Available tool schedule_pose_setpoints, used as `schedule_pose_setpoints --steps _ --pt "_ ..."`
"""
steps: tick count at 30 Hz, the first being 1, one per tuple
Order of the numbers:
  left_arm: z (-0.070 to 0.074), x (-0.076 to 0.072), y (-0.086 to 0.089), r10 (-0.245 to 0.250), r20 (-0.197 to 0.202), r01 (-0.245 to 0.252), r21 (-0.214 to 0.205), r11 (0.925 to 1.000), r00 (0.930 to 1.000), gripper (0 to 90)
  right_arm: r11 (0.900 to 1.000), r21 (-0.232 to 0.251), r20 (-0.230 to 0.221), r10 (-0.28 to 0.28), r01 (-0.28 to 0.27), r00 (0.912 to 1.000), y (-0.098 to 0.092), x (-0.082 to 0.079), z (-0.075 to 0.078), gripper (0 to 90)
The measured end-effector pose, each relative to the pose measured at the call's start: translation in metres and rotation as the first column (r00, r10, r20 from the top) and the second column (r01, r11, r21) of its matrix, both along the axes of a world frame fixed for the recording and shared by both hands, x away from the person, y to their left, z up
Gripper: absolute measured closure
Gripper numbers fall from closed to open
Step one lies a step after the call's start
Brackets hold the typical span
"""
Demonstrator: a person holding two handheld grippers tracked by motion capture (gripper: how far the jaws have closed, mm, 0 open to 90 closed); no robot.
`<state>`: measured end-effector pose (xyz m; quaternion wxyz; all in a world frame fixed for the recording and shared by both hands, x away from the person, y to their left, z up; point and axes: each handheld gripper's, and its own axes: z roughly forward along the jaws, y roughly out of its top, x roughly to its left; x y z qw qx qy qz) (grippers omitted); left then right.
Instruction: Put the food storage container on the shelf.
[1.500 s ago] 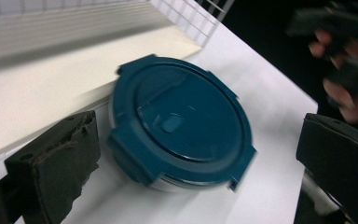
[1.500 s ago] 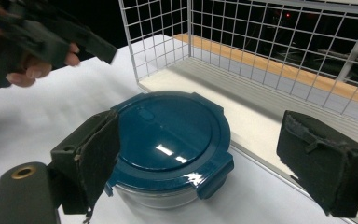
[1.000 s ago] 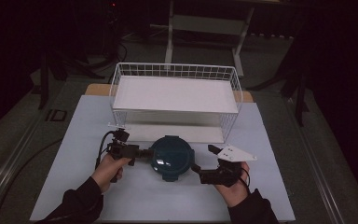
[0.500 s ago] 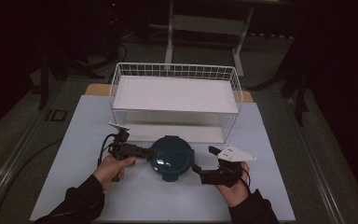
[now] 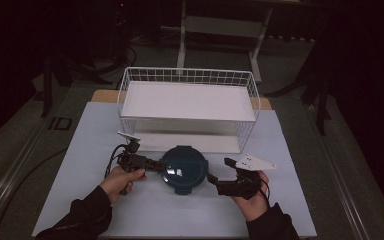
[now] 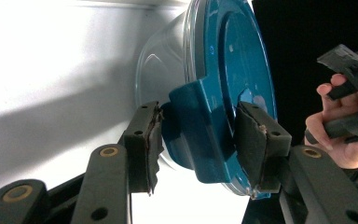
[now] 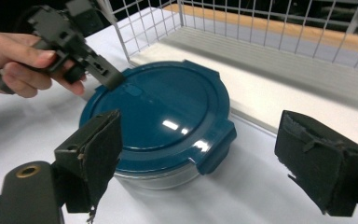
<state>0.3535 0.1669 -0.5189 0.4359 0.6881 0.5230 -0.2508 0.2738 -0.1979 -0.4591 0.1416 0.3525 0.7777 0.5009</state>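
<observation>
**Visitor:** Where's the thing you're working on?

**Me:** The round food container [image 5: 183, 170] with the teal clip-on lid [image 7: 161, 109] sits on the table [image 5: 80, 150] just in front of the white wire basket [image 5: 187, 100], about level with the middle of its front wall. Everything else I'll place against that container.

**Visitor:** And your two tongs?

**Me:** My left tongs [image 6: 198, 140] are at the container's left side, jaws straddling the lid's latch tab [image 6: 200, 130]. The pads [image 6: 256, 140] sit either side of the tab with a sliver of gap, so I'd call them parted, about to bite, not yet clamped. My right tongs [image 5: 214, 181] are just off the container's right front, jaws spread wide, holding nothing; another latch tab [image 7: 216, 149] faces them.

**Visitor:** What makes this step go well?

**Me:** As I judge it, it's about the latch. I'd close the left pads squarely on the flat of the tab, deep enough not to slide off its rounded edge, then swing it outward and up away from the container's wall, not drag sideways. The container looks light and the table smooth, so it may skate. I'd bring the right tongs in against the opposite side to brace it, or take that tab at the same time so the pulls cancel.

**Visitor:** Any risk?

**Me:** Shoving the container back into the basket.
</observation>
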Motion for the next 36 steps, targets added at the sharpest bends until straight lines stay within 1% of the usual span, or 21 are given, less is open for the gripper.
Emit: schedule_pose_setpoints --steps 2,4,6,8,10,11,12,14,16,19,21,23,24,25,26,27,28,31,33,34,36 --pt "0.003 -0.003 0.000 -0.003 0.018 0.003 0.003 1.0000 0.9998 53.7 1.0000 0.006 -0.026 0.001 -0.001 0.9997 0.000 0.002 -0.002 16.2" --pt "0.006 -0.008 -0.002 -0.001 0.049 0.000 0.020 0.9998 0.9988 54.0 0.9999 0.016 -0.050 0.001 0.000 0.9987 -0.001 0.005 -0.004 16.9" --pt "0.008 -0.012 -0.003 -0.009 0.072 0.007 0.025 0.9996 0.9974 54.2 0.9996 0.027 -0.087 0.003 0.000 0.9962 0.000 0.007 -0.006 18.5" --pt "0.009 -0.015 -0.002 -0.012 0.090 0.010 0.029 0.9995 0.9958 54.7 0.9988 0.050 -0.142 0.009 -0.001 0.9898 -0.001 0.012 -0.010 21.2" --pt "0.011 -0.018 -0.002 -0.018 0.111 0.015 0.033 0.9994 0.9936 55.1 0.9966 0.082 -0.197 0.026 -0.010 0.9801 -0.003 0.016 -0.013 23.4" --pt "0.011 -0.019 -0.003 -0.023 0.122 0.018 0.036 0.9992 0.9922 55.2 0.9953 0.096 -0.233 0.030 -0.008 0.9721 -0.004 0.019 -0.015 25.4" --pt "0.012 -0.021 -0.003 -0.025 0.133 0.020 0.036 0.9991 0.9908 55.5 0.9945 0.104 -0.250 0.037 -0.011 0.9676 -0.004 0.021 -0.016 28.5" --pt "0.015 -0.024 -0.004 -0.038 0.158 0.031 0.043 0.9986 0.9867 56.0 0.9914 0.130 -0.301 0.055 -0.016 0.9520 -0.006 0.027 -0.020 30.0" --pt "0.016 -0.026 -0.004 -0.053 0.184 0.044 0.051 0.9977 0.9815 56.4 0.9899 0.140 -0.333 0.066 -0.020 0.9408 -0.007 0.030 -0.023 32.0" --pt "0.017 -0.029 -0.004 -0.066 0.204 0.055 0.059 0.9968 0.9767 56.7 0.9878 0.154 -0.373 0.083 -0.027 0.9242 -0.007 0.034 -0.028 35.6" --pt "0.018 -0.032 -0.004 -0.073 0.223 0.061 0.063 0.9962 0.9721 56.9 0.9864 0.161 -0.401 0.096 -0.033 0.9108 -0.007 0.036 -0.032 38.9" --pt "0.018 -0.033 -0.004 -0.082 0.234 0.068 0.066 0.9955 0.9688 57.1 0.9846 0.171 -0.421 0.108 -0.039 0.9006 -0.007 0.037 -0.036 40.8" --pt "0.019 -0.034 -0.004 -0.084 0.239 0.071 0.066 0.9953 0.9672 57.2 0.9837 0.176 -0.426 0.113 -0.040 0.8978 -0.007 0.037 -0.037 43.1" --pt "0.019 -0.035 -0.004 -0.085 0.240 0.071 0.066 0.9953 0.9671 57.4 0.9823 0.181 -0.434 0.123 -0.047 0.8924 -0.006 0.038 -0.039 44.7" --pt "0.019 -0.035 -0.004 -0.086 0.245 0.073 0.065 0.9952 0.9656 57.5 0.9824 0.181 -0.436 0.123 -0.047 0.8913 -0.006 0.038 -0.039 45.3" --pt "0.019 -0.036 -0.004 -0.086 0.246 0.072 0.065 0.9953 0.9655 57.6 0.9800 0.192 -0.443 0.135 -0.054 0.8860 -0.007 0.039 -0.041 49.8" --pt "0.019 -0.036 -0.004 -0.088 0.248 0.073 0.067 0.9951 0.9649 57.7 0.9762 0.208 -0.454 0.151 -0.060 0.8783 -0.007 0.039 -0.041 52.0" --pt "0.020 -0.038 -0.005 -0.093 0.260 0.077 0.072 0.9945 0.9611 57.9 0.9735 0.218 -0.463 0.166 -0.070 0.8704 -0.006 0.039 -0.043 52.8" --pt "0.021 -0.040 -0.005 -0.101 0.270 0.082 0.080 0.9934 0.9574 57.9 0.9703 0.232 -0.474 0.175 -0.069 0.8629 -0.007 0.039 -0.044 53.4" --pt "0.021 -0.041 -0.005 -0.098 0.271 0.079 0.081 0.9936 0.9575 58.0 0.9686 0.239 -0.478 0.178 -0.068 0.8602 -0.007 0.038 -0.045 53.6" --pt "0.020 -0.043 -0.005 -0.098 0.274 0.078 0.081 0.9936 0.9567 57.9 0.9640 0.259 -0.491 0.184 -0.059 0.8513 -0.007 0.038 -0.047 54.2"
